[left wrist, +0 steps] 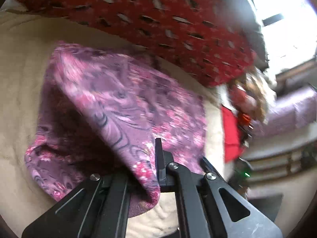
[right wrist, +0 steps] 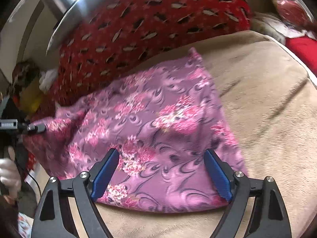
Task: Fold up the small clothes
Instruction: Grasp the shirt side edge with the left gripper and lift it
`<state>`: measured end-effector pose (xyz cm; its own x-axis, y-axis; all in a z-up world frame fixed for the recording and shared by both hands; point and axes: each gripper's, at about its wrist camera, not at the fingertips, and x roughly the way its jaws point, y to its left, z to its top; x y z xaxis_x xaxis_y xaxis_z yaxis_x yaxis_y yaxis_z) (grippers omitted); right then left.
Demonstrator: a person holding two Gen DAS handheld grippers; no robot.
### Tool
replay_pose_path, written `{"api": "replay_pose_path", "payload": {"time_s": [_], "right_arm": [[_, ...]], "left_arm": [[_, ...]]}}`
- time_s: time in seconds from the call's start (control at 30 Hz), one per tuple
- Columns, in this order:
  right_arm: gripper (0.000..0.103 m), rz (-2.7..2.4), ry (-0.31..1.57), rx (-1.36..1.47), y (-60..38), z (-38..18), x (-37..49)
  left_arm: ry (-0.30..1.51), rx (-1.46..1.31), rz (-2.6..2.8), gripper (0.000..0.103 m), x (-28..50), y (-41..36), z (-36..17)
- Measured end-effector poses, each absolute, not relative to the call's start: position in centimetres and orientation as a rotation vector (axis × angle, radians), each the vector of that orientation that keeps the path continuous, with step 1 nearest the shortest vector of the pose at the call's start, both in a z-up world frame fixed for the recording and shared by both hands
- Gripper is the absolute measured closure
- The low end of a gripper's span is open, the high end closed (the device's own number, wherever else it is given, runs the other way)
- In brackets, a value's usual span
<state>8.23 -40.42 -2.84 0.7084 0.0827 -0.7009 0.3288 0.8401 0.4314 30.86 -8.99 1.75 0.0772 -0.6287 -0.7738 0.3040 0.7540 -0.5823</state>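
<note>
A purple cloth with pink flowers (right wrist: 158,123) lies on a beige blanket (right wrist: 267,99). My left gripper (left wrist: 156,158) is shut on one edge of the cloth (left wrist: 118,103) and lifts it, so the cloth hangs in a fold with a dark hollow under it. The left gripper also shows in the right wrist view (right wrist: 37,128) at the cloth's left corner. My right gripper (right wrist: 160,172) is open, its blue pads (right wrist: 105,172) wide apart just above the cloth's near edge, holding nothing.
A red patterned cover (right wrist: 148,19) lies behind the cloth, and it also shows in the left wrist view (left wrist: 148,19). Red fabric (left wrist: 230,134) and clutter sit at the right in the left wrist view. A gloved hand (right wrist: 9,174) is at the far left.
</note>
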Motion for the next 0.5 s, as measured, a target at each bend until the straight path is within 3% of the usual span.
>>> {"api": "replay_pose_path", "payload": {"time_s": [0.13,0.2,0.37,0.47,0.5], "right_arm": [[0.015,-0.136,0.803,0.638,-41.6,-3.2,7.3],[0.015,-0.127,0.809,0.640,-41.6,-3.4,6.9],[0.014,-0.082,0.726,0.596,-41.0,-0.9,8.1],[0.015,-0.047,0.732,0.496,-39.7,0.7,11.3],[0.016,-0.054,0.738,0.467,-39.5,0.9,12.2]], "left_arm": [[1.345,-0.061,-0.421,0.100,32.4,-7.9,-1.0],[1.430,0.041,-0.326,0.086,33.0,-6.5,-3.4],[1.452,-0.261,-0.445,0.081,33.9,-1.9,-3.5],[1.422,-0.425,-0.463,0.055,35.9,-0.2,-3.1],[1.415,-0.465,-0.464,0.052,36.7,0.0,-3.1]]}}
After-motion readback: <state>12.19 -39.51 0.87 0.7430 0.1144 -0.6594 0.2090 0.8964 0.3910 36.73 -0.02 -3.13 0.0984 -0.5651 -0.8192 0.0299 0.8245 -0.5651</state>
